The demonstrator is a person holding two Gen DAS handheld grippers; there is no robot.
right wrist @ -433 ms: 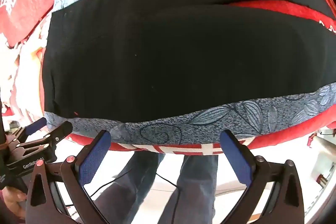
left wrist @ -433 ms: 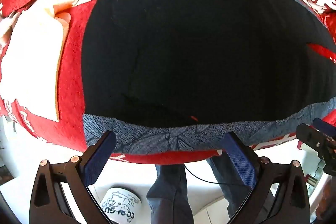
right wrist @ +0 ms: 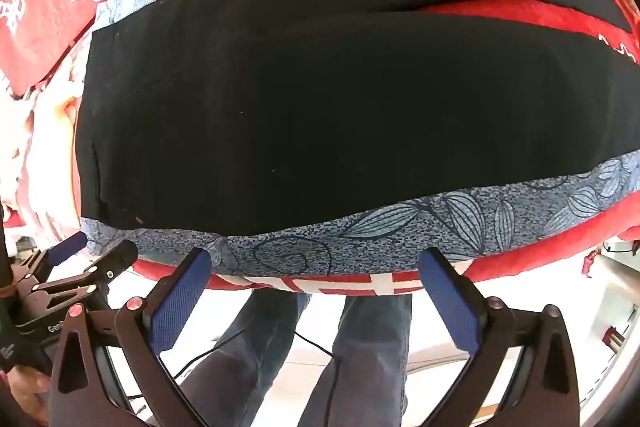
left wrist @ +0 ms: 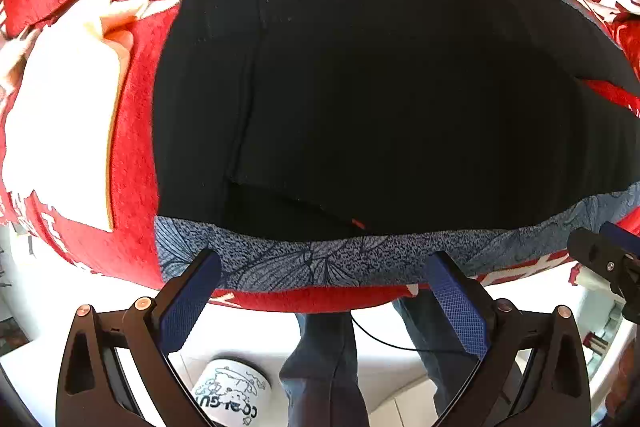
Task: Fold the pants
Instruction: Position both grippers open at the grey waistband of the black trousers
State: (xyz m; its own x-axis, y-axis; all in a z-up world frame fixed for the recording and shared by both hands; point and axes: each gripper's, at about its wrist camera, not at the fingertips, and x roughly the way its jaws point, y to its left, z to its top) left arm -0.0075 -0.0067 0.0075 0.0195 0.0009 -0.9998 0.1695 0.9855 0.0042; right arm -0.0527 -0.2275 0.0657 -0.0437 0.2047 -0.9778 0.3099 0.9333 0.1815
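Black pants point(left wrist: 380, 87) lie flat across the middle of the left wrist view, spread on a blue leaf-print cloth point(left wrist: 304, 263) over a red blanket point(left wrist: 132, 163). My left tool point(left wrist: 320, 301) sits at lower centre, jaws wide, nothing between the blue pads point(left wrist: 188, 303). Pants lie above the tool in frame, just past the near strip of print cloth; the pads hang off the near edge of the blanket and touch nothing. Long axis runs left to right. One end is a straight vertical edge at left, with seams beside it, so I judge this the waist; legs run off to the right, where a red wedge shows between them. A white folded cloth point(left wrist: 60, 131) lies at far left. My right tool point(left wrist: 604, 259) shows at the right edge.

Right wrist view: pants point(right wrist: 320, 115) again fill the middle, long axis left to right, waist edge at left, the two legs splitting toward upper right with the blanket point(right wrist: 500, 11) showing between. My right tool point(right wrist: 314, 291) is at lower centre, jaws wide and empty, below the near hem strip of print cloth point(right wrist: 440, 223). My left tool point(right wrist: 96, 259) shows at lower left. Judgement: left tool is nearer the waist, right tool nearer the legs.
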